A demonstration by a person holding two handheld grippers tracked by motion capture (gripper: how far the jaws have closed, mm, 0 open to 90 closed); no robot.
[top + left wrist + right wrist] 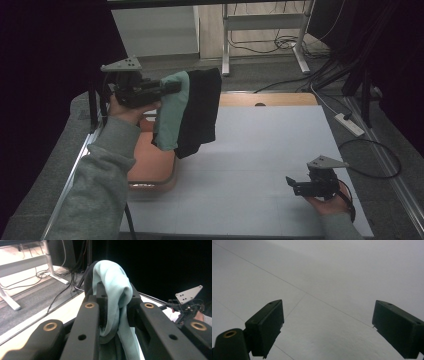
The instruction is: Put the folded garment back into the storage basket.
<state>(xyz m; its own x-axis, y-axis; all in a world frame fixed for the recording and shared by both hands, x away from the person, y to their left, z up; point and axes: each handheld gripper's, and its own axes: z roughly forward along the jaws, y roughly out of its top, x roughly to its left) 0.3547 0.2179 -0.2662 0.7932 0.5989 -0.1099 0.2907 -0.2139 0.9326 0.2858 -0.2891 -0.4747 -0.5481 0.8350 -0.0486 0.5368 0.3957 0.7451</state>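
While your left gripper (172, 87) clamped the cloth (187, 112) tight, that mint-and-black bundle hung in the air over the orange tray (150, 167) at the table's (260, 165) left edge. Your right gripper (290, 182) rested wide open and empty, well apart, over bare tabletop.

Mint-green cloth (172, 112): soft, matt knit, pinched between the left gripper (175, 87) jaws. Black cloth (200, 112): matt fabric, hanging just behind the green. Left gripper: matt black plastic with brass-coloured pivot bushes; flat grey matt plate on top. Right gripper (291, 184): the same matt black plastic, jaws smooth-faced. Table (260, 150) beneath the right gripper: smooth, matt pale-grey sheet with fine seam lines. Tray (150, 165) below the left gripper: smooth orange-brown, slight sheen. Sleeve (100, 185): grey, soft, matt knit.
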